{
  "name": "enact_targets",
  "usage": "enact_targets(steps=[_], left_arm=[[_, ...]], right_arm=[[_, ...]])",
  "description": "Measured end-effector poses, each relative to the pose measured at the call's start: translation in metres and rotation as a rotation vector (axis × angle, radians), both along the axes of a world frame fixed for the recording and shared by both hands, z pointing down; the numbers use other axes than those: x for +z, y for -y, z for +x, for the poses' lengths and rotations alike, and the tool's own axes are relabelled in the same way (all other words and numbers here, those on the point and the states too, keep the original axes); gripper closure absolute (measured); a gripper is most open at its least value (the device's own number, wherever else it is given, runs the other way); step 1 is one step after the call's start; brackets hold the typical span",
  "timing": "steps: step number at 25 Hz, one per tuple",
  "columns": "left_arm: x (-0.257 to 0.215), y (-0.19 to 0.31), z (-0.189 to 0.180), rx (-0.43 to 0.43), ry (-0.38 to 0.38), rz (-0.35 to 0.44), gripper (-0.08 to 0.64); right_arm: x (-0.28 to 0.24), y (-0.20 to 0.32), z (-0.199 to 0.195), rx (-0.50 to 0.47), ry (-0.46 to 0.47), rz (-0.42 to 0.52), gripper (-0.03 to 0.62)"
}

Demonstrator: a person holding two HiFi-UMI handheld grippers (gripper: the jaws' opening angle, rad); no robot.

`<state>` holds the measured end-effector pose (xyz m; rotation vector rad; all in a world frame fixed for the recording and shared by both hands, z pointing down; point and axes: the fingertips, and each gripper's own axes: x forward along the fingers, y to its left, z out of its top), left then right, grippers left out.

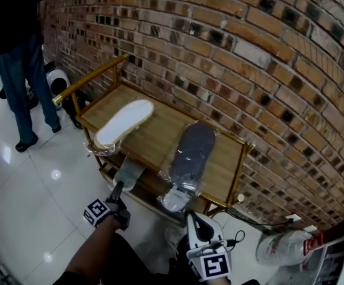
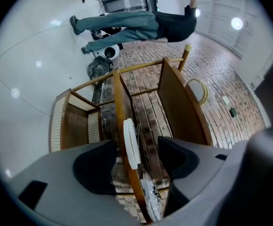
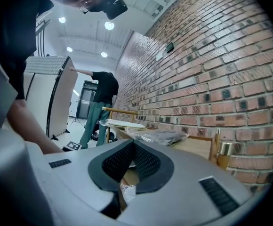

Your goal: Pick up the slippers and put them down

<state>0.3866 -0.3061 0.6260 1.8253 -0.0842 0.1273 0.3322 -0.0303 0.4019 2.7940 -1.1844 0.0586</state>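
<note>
Right, left gripper (image 1: 118,189) is low at the front of the wooden rack (image 1: 159,132), my fingers spread apart, pinching nothing; the shelf edge and a white slipper's rim show between them; right gripper (image 3: 132,146) hangs beside it, fingers closed on each other; up top, the white slipper (image 1: 124,122) lies left and the dark grey slipper (image 1: 194,150) right, both in clear wrap; a pale wrapped slipper (image 1: 129,173) sits on the lower shelf, just ahead of my left fingers.
</note>
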Motion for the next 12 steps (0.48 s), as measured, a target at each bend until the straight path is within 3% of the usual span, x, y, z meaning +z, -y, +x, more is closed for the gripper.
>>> enact_targets(steps=[7, 8, 10, 12], left_arm=[[0.006, 0.004, 0.019, 0.019, -0.02, -0.088, 0.287], [0.005, 0.001, 0.021, 0.021, -0.02, -0.093, 0.307], [0.005, -0.004, 0.021, 0.027, -0.005, -0.095, 0.497], [0.003, -0.009, 0.017, 0.034, -0.003, -0.094, 0.5]], right_arm=[[0.009, -0.005, 0.006, 0.01, 0.024, -0.013, 0.583], [0.009, -0.005, 0.008, 0.007, 0.024, -0.012, 0.583], [0.007, -0.003, 0.008, -0.002, 0.018, -0.015, 0.583], [0.006, 0.0, 0.007, -0.01, 0.014, -0.018, 0.583]])
